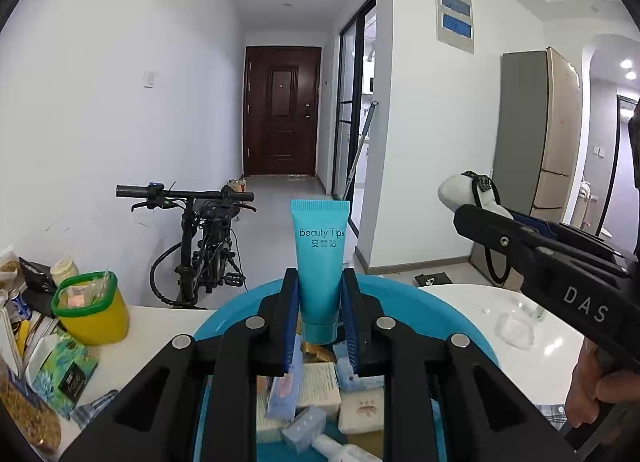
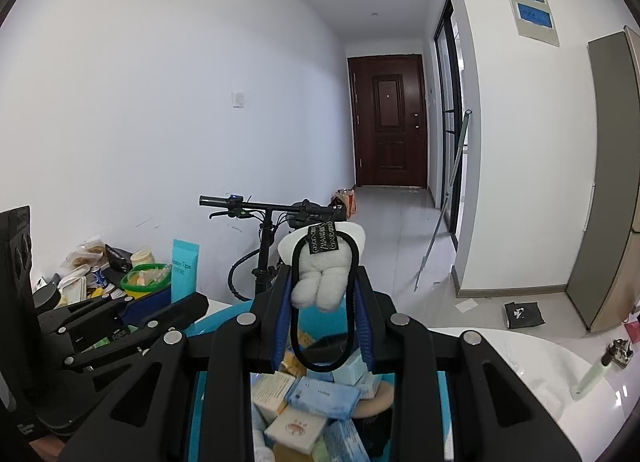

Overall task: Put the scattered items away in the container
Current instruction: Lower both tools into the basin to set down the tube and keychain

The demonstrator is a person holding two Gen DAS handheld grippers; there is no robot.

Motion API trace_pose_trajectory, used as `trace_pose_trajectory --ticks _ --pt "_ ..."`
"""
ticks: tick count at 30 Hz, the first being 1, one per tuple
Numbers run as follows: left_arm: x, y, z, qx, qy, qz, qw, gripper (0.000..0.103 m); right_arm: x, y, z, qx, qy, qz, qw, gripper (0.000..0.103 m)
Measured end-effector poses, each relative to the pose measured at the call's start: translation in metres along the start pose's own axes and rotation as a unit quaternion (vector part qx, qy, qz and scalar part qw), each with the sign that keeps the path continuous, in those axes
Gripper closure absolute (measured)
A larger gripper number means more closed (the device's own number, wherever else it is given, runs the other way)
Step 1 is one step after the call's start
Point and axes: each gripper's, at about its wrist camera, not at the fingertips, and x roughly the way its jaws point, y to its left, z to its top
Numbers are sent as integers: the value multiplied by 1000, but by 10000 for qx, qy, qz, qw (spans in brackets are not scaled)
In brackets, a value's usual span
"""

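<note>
Left gripper clamped on teal tube, right gripper clenched on plush hair tie; blue basin just below both.

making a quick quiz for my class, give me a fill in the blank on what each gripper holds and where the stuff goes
1. The left gripper is shut on a turquoise ____ printed "Beauty Tips".
2. The right gripper holds a black hair tie bearing a small white plush ____.
3. Both grippers are above a ____ basin that already holds small boxes.
4. Left of the basin stands a yellow tub with a ____ rim.

Missing words: tube; toy; blue; green
</note>
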Motion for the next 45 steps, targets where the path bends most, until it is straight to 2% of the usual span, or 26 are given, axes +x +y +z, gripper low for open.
trace_pose_trajectory --ticks 8,11,16,19,26,29,33,38,45 --pt "38 7 7 -146 36 -81 9999 81 33 -11 5 255 77 73 9996 76" --pt "44 10 8 -288 -79 -145 9994 81 42 -12 7 268 15 20 9996 76" --pt "50 5 10 -55 -248 -4 9997 81 52 -17 0 285 36 23 9996 76" --pt "54 10 7 -131 -248 -22 9996 81 58 -22 -2 252 84 -1 9996 76" --pt "66 22 4 -322 58 -136 9994 81 60 -29 -1 266 187 59 9995 76" --pt "76 22 4 -195 544 -52 9983 81 61 -24 -2 123 354 84 9993 76" --pt "90 20 -3 -115 985 7 9951 81 67 -17 -4 -36 564 80 9984 76" --pt "106 20 -15 -182 1422 -104 9896 81 84 -15 -13 -63 955 114 9953 76" --pt "118 19 -22 -121 1723 -44 9850 81 111 -25 -32 83 1783 254 9836 76"
